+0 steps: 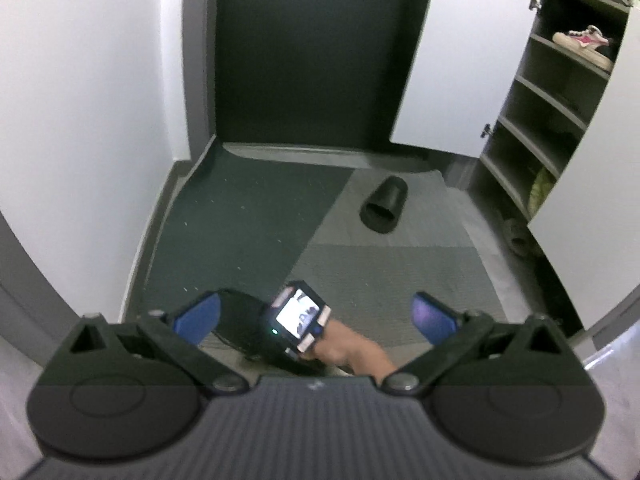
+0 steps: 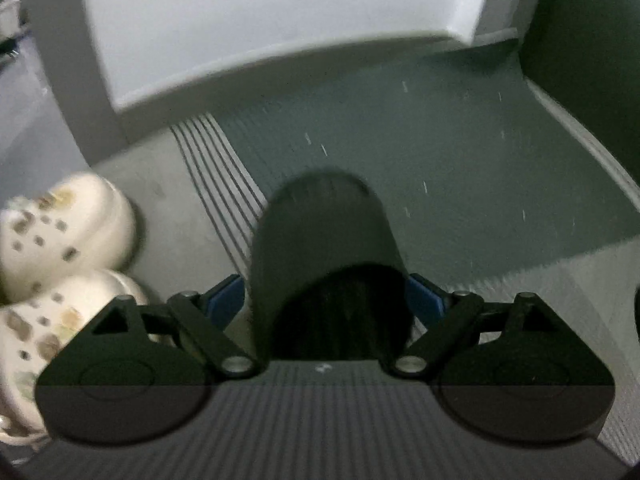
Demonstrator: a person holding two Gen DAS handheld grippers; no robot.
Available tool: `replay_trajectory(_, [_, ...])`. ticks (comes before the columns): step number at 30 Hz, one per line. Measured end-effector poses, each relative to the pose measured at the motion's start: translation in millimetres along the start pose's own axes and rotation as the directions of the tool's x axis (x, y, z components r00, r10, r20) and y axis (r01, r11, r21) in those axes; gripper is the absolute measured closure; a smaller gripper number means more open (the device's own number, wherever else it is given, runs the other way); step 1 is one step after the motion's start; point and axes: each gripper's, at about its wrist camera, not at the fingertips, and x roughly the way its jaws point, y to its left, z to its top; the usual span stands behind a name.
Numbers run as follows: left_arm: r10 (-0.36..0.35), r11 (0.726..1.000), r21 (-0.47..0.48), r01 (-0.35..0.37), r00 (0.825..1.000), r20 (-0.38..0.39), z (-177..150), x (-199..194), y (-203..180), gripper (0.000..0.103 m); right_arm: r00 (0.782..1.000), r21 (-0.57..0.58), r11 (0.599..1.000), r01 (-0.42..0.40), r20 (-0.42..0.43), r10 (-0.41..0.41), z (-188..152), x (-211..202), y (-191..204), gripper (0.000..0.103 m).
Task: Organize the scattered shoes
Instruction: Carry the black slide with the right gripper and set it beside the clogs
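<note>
**Black slipper between the right jaws, its mate waiting on the mat**

Grey mat and dark green floor are filling both views, under white walls. At the centre of the right wrist view a black slipper [image 2: 324, 248] is sitting between the jaws of the right gripper [image 2: 326, 300], toe pointing up the frame. The jaws are standing wide, a blue pad showing at each flank of it; whether they are pressing is hard to tell through the blur.

It is looking like a light, soft moulded slide with a smooth upper, likely to flex and slip, so I would be taking it across the stiffer sole edges at mid-length.

Its mate [image 1: 384, 210] is lying right of centre in the left wrist view. Cream clogs [image 2: 60, 264] are crowding the right view's lower left. The left gripper [image 1: 316, 316] is hanging wide and empty; a cabinet [image 1: 560, 112] is standing open at upper right.
</note>
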Motion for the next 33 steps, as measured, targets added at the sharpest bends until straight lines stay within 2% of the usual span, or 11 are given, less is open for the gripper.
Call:
replay_trajectory(3, [-0.011,0.999,-0.04,0.01,1.0,-0.021,3.5,5.4,12.8,0.0,0.998,-0.005,0.999,-0.044,-0.043,0.044,-3.4,4.0,4.0,0.014])
replay_trajectory(5, [-0.013,0.998,-0.063,0.011,0.999,-0.035,7.9,10.4,21.9,0.0,0.996,-0.048,0.998,-0.037,-0.087,0.033,-6.1,18.2,10.0,0.014])
replay_trajectory(11, [-0.038,0.995,-0.091,0.035,0.999,-0.037,16.4,15.5,36.4,0.0,0.999,0.007,1.0,-0.01,-0.052,0.011,-8.9,32.8,14.0,0.004])
replay_trajectory(13, [-0.042,0.995,-0.097,0.038,0.999,-0.035,18.4,15.9,41.2,0.0,0.999,0.065,0.998,-0.007,-0.039,0.01,-10.4,36.3,12.5,0.005])
replay_trajectory(14, [-0.043,0.994,-0.1,0.039,0.998,-0.035,19.0,15.9,43.3,0.0,1.0,0.129,0.992,-0.018,-0.022,0.021,-6.4,39.6,9.4,0.008])
replay_trajectory(16, [-0.045,0.993,-0.107,0.04,0.998,-0.036,19.2,15.2,45.8,0.0,0.999,0.249,0.968,-0.036,0.014,0.034,2.6,45.4,3.9,0.062])
replay_trajectory(17, [-0.046,0.993,-0.111,0.042,0.998,-0.036,19.3,15.0,47.9,0.0,0.999,0.288,0.958,-0.015,0.031,0.006,10.8,45.3,4.0,0.07])
replay_trajectory(20, [-0.045,0.993,-0.108,0.041,0.998,-0.034,18.8,13.1,49.5,0.0,0.997,0.399,0.917,-0.003,0.066,-0.026,32.6,45.2,2.3,0.077])
replay_trajectory(26, [-0.037,0.994,-0.101,0.033,0.999,-0.034,17.5,10.9,52.3,0.0,0.986,0.599,0.796,-0.084,0.163,-0.019,58.9,43.9,6.0,0.078])
replay_trajectory(31, [-0.027,0.992,-0.123,0.024,0.999,-0.023,19.8,7.7,58.0,0.0,0.978,0.69,0.713,-0.125,0.206,-0.028,77.3,53.2,28.8,0.079])
replay_trajectory(33, [-0.027,0.992,-0.12,0.025,1.0,-0.015,20.5,4.5,58.2,0.0,0.981,0.731,0.673,-0.113,0.19,-0.042,83.8,62.7,39.8,0.078])
